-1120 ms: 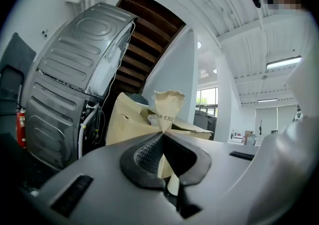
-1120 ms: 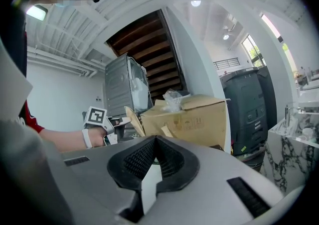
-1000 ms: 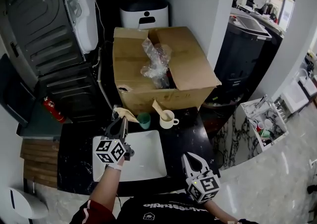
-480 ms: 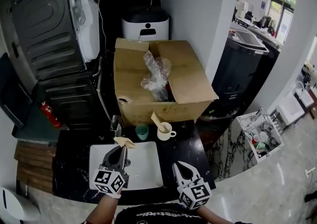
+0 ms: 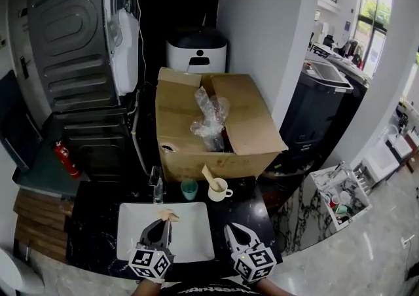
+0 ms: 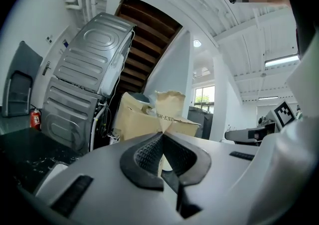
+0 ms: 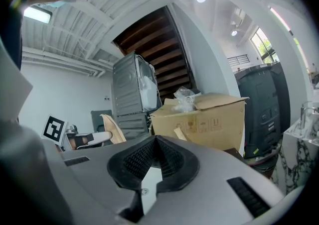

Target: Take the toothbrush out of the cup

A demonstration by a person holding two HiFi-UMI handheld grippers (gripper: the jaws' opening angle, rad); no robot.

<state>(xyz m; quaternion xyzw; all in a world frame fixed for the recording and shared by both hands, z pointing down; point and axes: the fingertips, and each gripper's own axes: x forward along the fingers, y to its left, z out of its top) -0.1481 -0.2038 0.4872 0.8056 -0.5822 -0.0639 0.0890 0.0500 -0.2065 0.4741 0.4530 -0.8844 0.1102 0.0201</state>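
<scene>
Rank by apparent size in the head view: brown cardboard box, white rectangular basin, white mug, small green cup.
1. Brown cardboard box
2. White rectangular basin
3. White mug and small green cup: nearly alike, not ranked.

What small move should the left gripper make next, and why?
Probably lower it toward the white basin and only then open. The left gripper is shut on the beige toothbrush, which is clear of the green cup and the white mug and hangs over the basin, so setting it down seems the likely next step.
</scene>
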